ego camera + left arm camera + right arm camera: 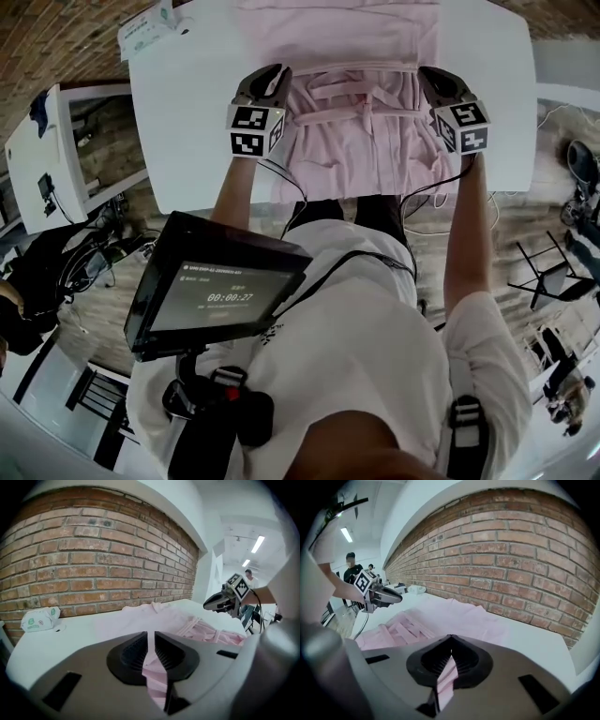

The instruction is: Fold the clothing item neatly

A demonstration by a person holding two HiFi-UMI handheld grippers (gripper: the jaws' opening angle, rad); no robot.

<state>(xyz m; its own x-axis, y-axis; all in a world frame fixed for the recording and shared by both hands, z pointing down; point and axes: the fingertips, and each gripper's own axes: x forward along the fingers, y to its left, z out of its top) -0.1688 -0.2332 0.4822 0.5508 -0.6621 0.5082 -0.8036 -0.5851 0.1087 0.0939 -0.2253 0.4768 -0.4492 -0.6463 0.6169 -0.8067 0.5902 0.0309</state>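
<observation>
A white packet (148,28) lay at the far left corner of the white table (187,122), well apart from the pink garment (361,131), and a dark screen (220,295) on the person's chest hid some of the floor. The garment lay across the middle of the table, with the left gripper (275,75) pinching its left side and the right gripper (431,77) pinching its right side, pink cloth pressed between each pair of jaws. A red brick wall (103,559) stood behind the table, in a white room with long ceiling lights (258,544).
</observation>
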